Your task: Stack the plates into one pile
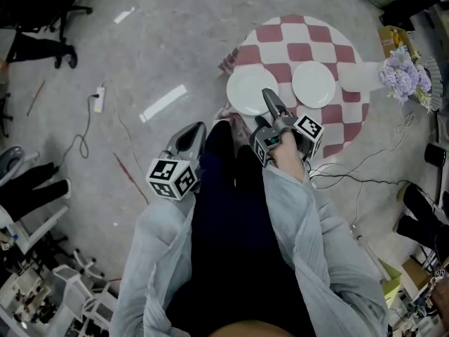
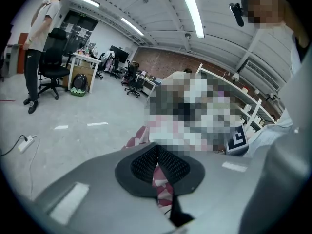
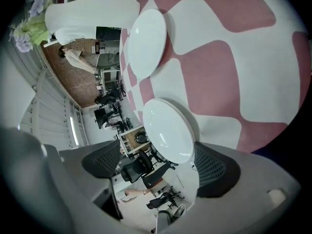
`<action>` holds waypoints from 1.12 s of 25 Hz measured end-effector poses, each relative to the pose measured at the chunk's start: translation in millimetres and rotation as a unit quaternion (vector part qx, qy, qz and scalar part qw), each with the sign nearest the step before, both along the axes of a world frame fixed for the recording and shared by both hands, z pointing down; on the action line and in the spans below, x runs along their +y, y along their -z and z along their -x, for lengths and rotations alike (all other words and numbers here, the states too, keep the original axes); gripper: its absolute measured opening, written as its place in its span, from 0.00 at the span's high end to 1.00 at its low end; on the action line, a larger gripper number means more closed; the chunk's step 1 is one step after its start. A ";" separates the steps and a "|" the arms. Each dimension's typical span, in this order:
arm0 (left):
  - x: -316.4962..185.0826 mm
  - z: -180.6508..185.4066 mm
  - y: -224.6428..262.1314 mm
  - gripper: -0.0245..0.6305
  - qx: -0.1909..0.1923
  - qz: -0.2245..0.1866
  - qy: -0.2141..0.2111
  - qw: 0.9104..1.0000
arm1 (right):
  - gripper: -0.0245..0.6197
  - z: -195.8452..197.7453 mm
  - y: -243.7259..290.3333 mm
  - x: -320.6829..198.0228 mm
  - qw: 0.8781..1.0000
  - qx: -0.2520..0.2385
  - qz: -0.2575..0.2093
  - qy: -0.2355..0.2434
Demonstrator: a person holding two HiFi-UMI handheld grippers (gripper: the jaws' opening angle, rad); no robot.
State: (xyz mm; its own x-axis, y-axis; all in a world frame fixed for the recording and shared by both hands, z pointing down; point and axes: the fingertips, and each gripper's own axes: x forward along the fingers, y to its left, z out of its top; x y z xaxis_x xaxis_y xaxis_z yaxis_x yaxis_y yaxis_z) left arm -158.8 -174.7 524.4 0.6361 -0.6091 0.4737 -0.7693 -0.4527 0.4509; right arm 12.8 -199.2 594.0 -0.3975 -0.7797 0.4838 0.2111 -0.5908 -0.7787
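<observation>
Currently right gripper [image 1: 271, 98] is nearer: jaws spread, near plate [image 1: 249, 90] rim between them, unpinched. Second plate [image 1: 313, 84] lies beside it, toward frame right. Left gripper [image 1: 191, 130] clenched, empty, off the table [image 1: 270, 35].

The round table [image 1: 280, 48] (red-and-white checked cloth) bears a left plate [image 1: 251, 90] and a right plate [image 1: 313, 84], just apart.

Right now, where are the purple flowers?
In the head view, the purple flowers sit at the right edge of the checkered table, to the right of the smaller plate.
</observation>
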 end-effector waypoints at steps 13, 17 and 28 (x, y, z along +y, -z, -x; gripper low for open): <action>14.1 -23.8 4.1 0.94 -0.006 -0.010 -0.050 0.999 | 0.32 -51.4 43.8 11.4 0.984 0.088 -0.143 -0.056; 18.4 -41.4 4.2 0.94 -0.005 -0.014 -0.074 0.997 | 0.33 -85.5 51.9 25.9 0.971 0.113 -0.187 -0.095; 35.7 -95.0 3.5 0.94 0.010 -0.013 -0.122 0.992 | 0.42 -163.9 16.0 79.0 0.961 0.125 -0.182 -0.164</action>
